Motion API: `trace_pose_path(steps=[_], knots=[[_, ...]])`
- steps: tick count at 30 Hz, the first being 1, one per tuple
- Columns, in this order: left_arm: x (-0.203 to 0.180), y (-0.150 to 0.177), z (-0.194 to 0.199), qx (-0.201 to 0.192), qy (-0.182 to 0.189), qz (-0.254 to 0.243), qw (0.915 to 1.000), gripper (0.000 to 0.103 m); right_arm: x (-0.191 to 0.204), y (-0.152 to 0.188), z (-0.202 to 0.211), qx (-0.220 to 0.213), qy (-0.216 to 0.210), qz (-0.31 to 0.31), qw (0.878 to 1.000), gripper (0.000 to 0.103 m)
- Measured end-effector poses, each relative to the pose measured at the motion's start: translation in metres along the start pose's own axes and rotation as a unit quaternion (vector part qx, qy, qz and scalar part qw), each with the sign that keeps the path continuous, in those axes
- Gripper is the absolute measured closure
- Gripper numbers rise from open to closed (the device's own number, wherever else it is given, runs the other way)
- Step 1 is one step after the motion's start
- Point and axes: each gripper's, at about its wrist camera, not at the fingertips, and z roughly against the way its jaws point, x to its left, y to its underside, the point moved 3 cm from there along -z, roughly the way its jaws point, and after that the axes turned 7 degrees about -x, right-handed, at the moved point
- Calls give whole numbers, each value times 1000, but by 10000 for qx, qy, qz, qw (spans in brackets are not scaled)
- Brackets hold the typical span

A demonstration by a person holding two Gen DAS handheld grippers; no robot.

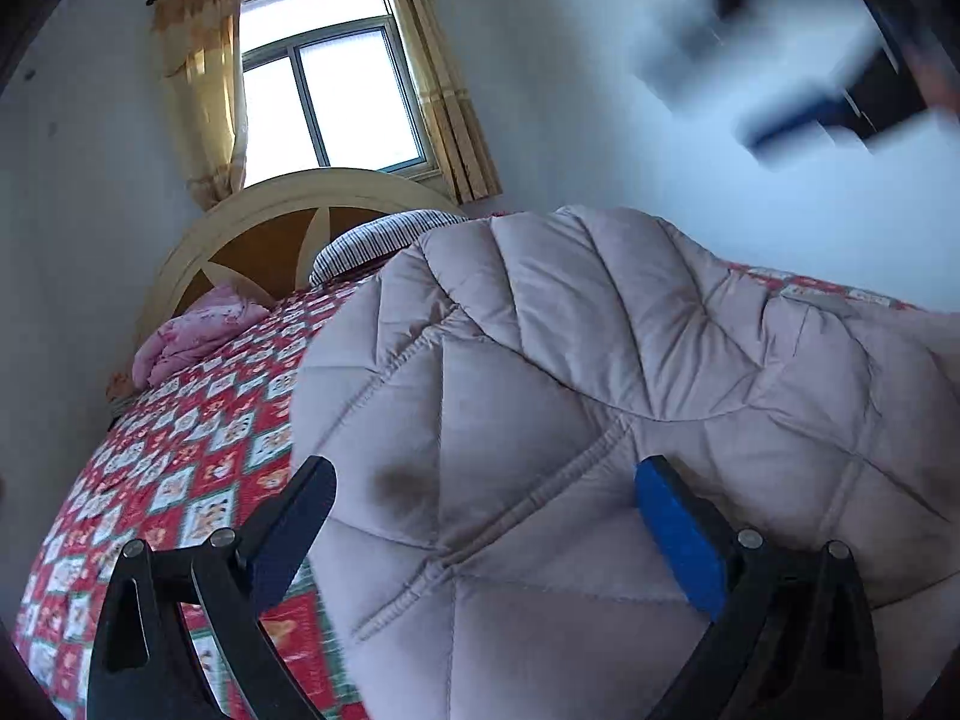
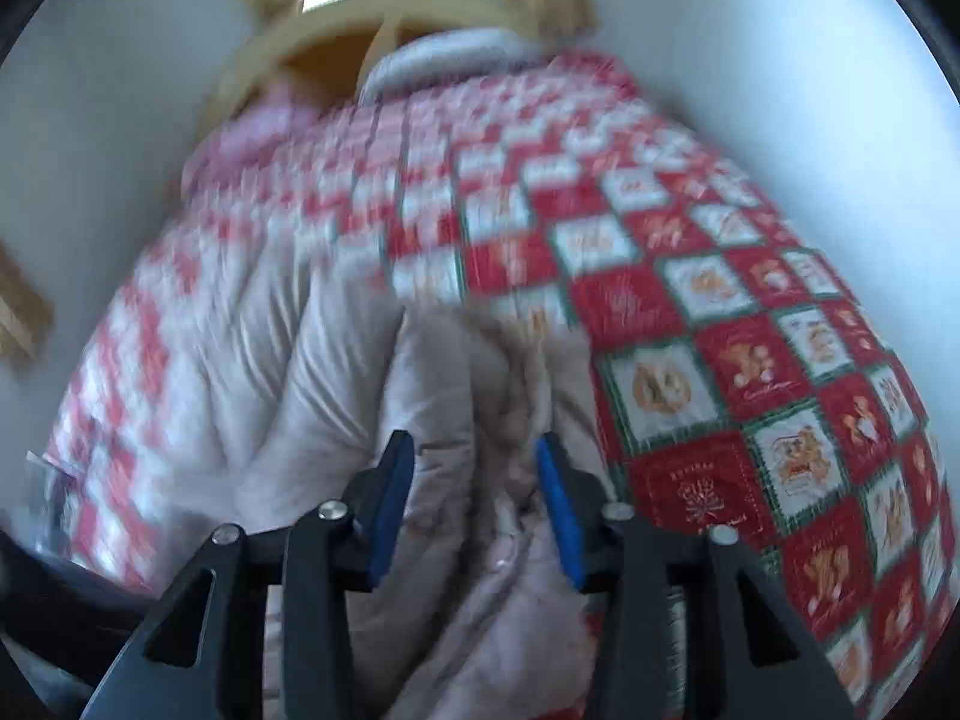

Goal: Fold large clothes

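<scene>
A large pale grey-pink quilted padded coat lies bunched on the bed. My left gripper is wide open just above the coat's near part, fingers on either side of a stitched seam. In the right wrist view the coat lies in folds at the near left. My right gripper has its jaws partly closed around a bunched ridge of the coat; the view is motion-blurred. The right gripper also shows as a blurred shape in the left wrist view, high up at the right.
The bed has a red and white patchwork cover. A cream and brown headboard, a pink bundle and a striped pillow are at the far end under a curtained window. Walls flank the bed.
</scene>
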Motion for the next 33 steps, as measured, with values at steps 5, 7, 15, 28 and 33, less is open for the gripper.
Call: trace_pose_path(steps=[5,7,15,28,33], knots=[[2,-4,-8,-32,-37,2,10000,3,41,-38,28,-870,-1341,-1036,9817,35],[14,-9,0,-24,-126,355,9993,3,45,-41,2,-877,-1855,-1095,9726,38],[40,-75,-39,262,-651,1930,9787,3,-43,5,-63,-737,-362,-860,9929,49],[6,-8,-145,1545,-1354,1334,9695,1,-64,25,-86,-552,401,-349,9971,31],[3,4,-157,1672,-1302,1424,9669,1,-67,32,-99,-474,451,-355,9972,30]])
